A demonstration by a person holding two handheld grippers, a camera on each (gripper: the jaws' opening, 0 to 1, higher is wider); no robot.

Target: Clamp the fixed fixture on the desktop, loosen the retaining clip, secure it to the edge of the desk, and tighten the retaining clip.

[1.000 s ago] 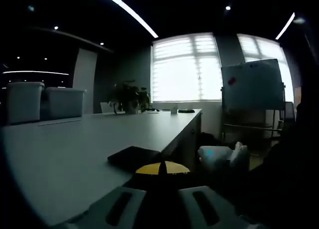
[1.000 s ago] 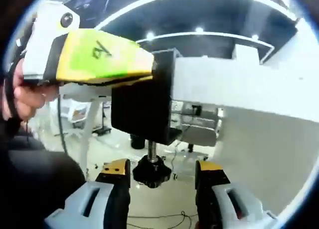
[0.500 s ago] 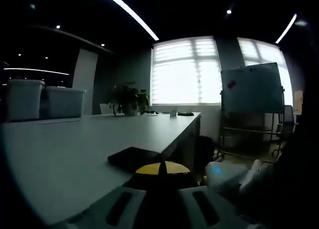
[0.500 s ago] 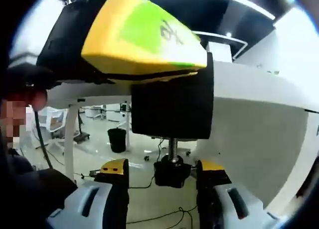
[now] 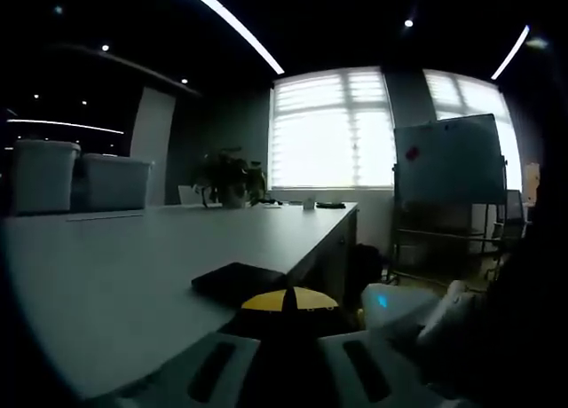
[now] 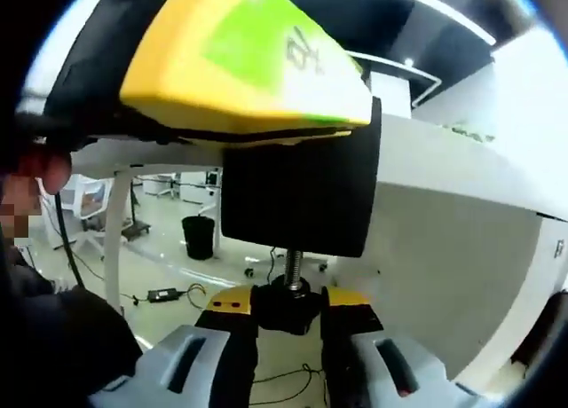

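Right gripper: jaws clamped on black ribbed knob under threaded steel screw. Just ahead, boxy matte-black clamp fixture, left gripper closed on its top, hugging white desk edge. Flat black pad beyond left jaws.

Black clamp fixture sits on the desk edge, threaded screw hanging straight down w/ a black knob at the bottom. Top plate lies flat on the desktop, prob the same fixture, too dark to be sure.
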